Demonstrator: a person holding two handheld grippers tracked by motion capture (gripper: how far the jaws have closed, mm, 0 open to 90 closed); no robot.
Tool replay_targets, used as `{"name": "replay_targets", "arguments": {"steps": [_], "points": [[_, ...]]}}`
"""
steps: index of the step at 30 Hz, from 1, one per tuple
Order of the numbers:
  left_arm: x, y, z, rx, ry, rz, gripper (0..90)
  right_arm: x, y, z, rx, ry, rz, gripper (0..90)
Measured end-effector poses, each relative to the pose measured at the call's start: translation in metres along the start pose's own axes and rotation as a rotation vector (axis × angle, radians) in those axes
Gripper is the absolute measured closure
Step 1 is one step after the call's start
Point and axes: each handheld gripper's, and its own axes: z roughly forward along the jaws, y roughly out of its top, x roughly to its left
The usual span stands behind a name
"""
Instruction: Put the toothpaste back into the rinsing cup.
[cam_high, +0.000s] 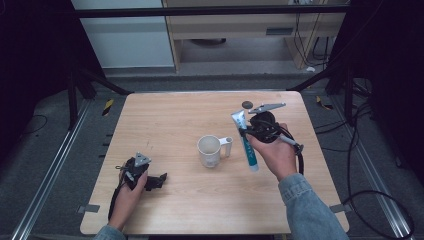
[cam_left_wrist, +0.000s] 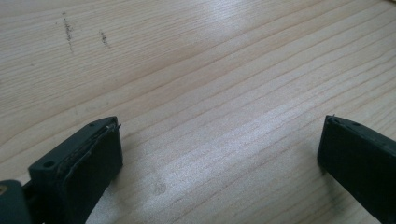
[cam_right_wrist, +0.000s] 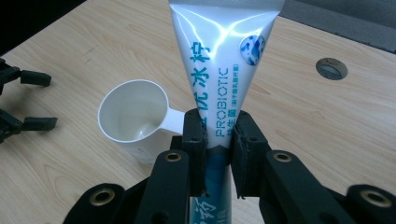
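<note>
My right fingers are clamped on the toothpaste tube, just beside the white cup. My left fingers are spread apart over the tabletop, well apart from the cup.

A glossy, smooth plastic tube catches the light; the white cup looks like smooth, faintly shiny plastic; the table is pale wood with fine grain; both grippers' pads look matt black
</note>
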Motion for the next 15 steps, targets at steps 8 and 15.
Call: {"name": "replay_targets", "arguments": {"steps": [8,15], "points": [[0.000,0.000,0.000,0.000,0.000,0.000,0.0,0.012,0.005,0.002,-0.022,0.010,-0.010,77.4],[0.000,0.000,0.000,0.001,0.000,0.001,0.0,0.020,0.011,0.004,-0.051,0.014,-0.005,77.4]]}}
